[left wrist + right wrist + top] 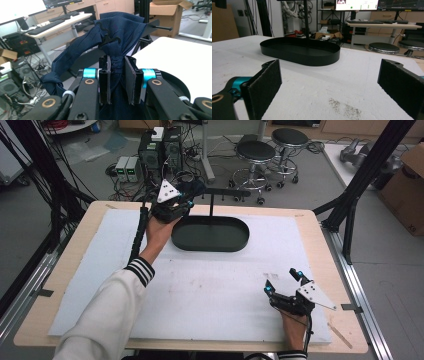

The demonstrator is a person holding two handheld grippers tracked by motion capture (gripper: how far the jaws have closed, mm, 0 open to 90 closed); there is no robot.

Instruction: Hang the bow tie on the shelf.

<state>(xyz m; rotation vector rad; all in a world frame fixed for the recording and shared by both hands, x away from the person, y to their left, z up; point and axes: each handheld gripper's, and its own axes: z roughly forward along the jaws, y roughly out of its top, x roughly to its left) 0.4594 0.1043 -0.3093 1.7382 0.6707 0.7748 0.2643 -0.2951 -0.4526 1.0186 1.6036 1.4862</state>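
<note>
The left gripper's fingers (107, 80) are clenched on a gathered bunch of dark blue cloth (110, 35), the fabric pinched between the two black pads. From the pinch the cloth rises and drapes over a black hanger (108, 37) whose wavy arm shows against the fabric, and one fold trails down and away to the left in the left gripper view. In the high view the left gripper (186, 196) is held up by the left hand (159, 231) near the far edge of the desk (320, 250), at the left end of a black crossbar (227, 193) that stands on a thin post above an oval black tray (210, 234). The cloth there is a small dark bundle (192, 186) just beyond the gripper.

The right gripper's fingers (265, 86) are released, spread wide apart with nothing between them. The right gripper (283, 282) sits low over the white mat (220, 295) at the near right part of the desk, held by the right hand (292, 327), well apart from the tray. A faint dark smudge (344, 106) marks the mat just ahead of it.
</note>
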